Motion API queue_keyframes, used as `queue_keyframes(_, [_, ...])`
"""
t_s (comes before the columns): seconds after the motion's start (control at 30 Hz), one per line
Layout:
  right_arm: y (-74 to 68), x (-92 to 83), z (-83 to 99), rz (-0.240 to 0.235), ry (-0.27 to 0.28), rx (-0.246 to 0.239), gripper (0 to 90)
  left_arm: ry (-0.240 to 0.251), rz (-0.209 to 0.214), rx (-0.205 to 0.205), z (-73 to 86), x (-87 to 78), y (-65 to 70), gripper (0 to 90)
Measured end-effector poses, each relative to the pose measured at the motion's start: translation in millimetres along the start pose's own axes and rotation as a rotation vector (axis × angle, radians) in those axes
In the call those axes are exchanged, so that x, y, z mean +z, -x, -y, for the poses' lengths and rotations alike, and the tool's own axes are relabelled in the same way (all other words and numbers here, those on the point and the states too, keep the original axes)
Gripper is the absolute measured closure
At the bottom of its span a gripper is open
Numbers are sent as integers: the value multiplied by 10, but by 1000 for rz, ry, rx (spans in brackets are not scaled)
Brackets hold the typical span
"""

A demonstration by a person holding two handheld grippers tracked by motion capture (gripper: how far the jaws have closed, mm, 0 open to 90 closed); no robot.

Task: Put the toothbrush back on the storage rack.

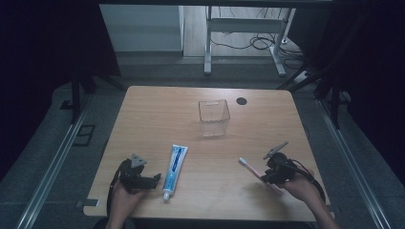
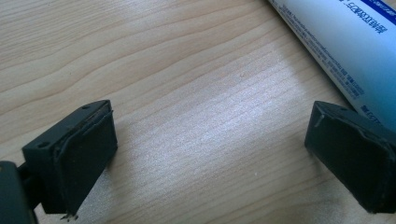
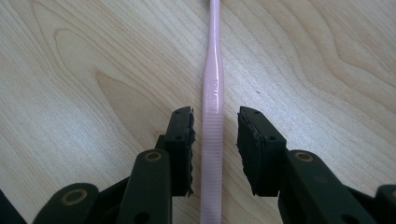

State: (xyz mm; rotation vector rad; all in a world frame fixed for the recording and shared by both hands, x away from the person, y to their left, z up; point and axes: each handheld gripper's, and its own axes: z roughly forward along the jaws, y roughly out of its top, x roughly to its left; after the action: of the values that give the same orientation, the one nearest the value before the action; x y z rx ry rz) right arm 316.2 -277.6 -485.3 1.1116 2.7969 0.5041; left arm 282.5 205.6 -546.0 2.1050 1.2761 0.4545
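Table (image 1: 143,114): light wood-grain top with rounded corners, and a small dark round disc (image 1: 241,100) set in it near the far edge.

Clear plastic container (image 1: 214,117): upright, open-topped, standing on the far middle of the table, well apart from both grippers.

Toothpaste tube (image 1: 175,170): white and blue, lying flat at the near left, cap toward the person.

Left gripper (image 1: 154,180): held low at the near left, just beside the tube. In the left gripper view its jaws stand wide apart over bare wood, the tube (image 2: 345,51) passing outside one of them.

Pink toothbrush (image 1: 258,174): lying flat at the near right, head pointing toward the table's middle.

Right gripper (image 1: 265,175): released; in the right gripper view the handle (image 3: 212,135) runs between the jaws with a gap on either side.

Room: dim; grey floor, metal rails flanking the table, a white desk frame (image 1: 243,43) and loose cables beyond.
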Motion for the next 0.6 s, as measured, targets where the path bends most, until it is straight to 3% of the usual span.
queue_keyframes(0.37, [12,135,-277,-10,-159,-38,662,0,0,-1,0,0,1,23])
queue_keyframes(0.6, [-14,240,-428,14,-238,-39,679,0,0,-1,0,0,0,23])
